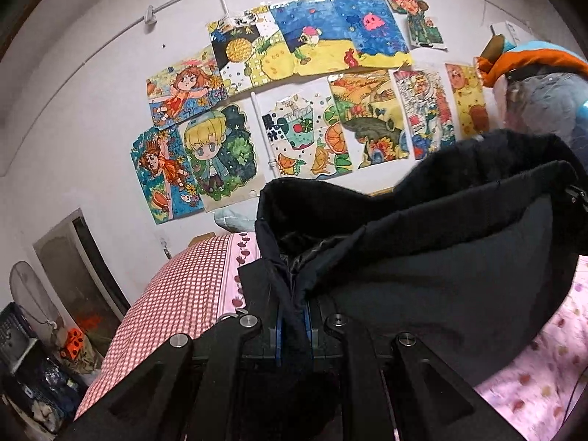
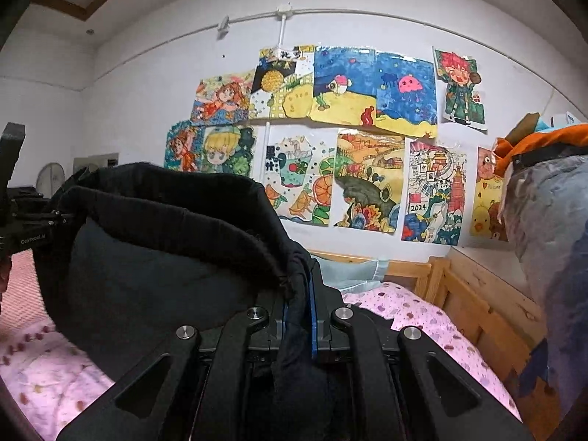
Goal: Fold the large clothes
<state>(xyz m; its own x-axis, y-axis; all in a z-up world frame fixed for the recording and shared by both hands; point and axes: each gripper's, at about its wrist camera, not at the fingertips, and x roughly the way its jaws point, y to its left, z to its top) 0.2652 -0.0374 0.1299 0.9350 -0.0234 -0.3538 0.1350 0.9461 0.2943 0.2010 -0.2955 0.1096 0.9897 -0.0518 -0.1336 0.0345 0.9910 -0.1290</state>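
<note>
Two hand-held grippers lift a large dark navy padded garment point(image 1: 441, 275) above a bed, its thick black fleecy edge point(image 2: 176, 205) stretched in a sagging arc between them. The left gripper point(image 1: 294, 316) — black linkage arms spread wide in the near foreground, blue pads drawn together — is clamped tight on a bunched seam of the cloth, aimed slightly downward toward the far wall. From there the garment runs off to the right, where the other tool's black tip point(image 1: 577, 194) pinches the far end of the same edge. The right gripper point(image 2: 297, 316) is likewise closed hard on a fold of the dark fabric, held close to level, with the cloth billowing away to its left as far as the left tool point(image 2: 22, 220), seen side-on at the frame's edge. Below the hanging garment lies a pink bedsheet printed with small fruit point(image 2: 422, 316); a red-and-white checked cover point(image 1: 176, 294) spreads on the left half of the bed. A pale wooden bed frame point(image 2: 466, 294) bounds the right side. Behind, the white wall carries a cluster of bright children's drawings point(image 2: 330, 128), and a heap of grey and orange bedding point(image 2: 544, 183) rises at far right.
</note>
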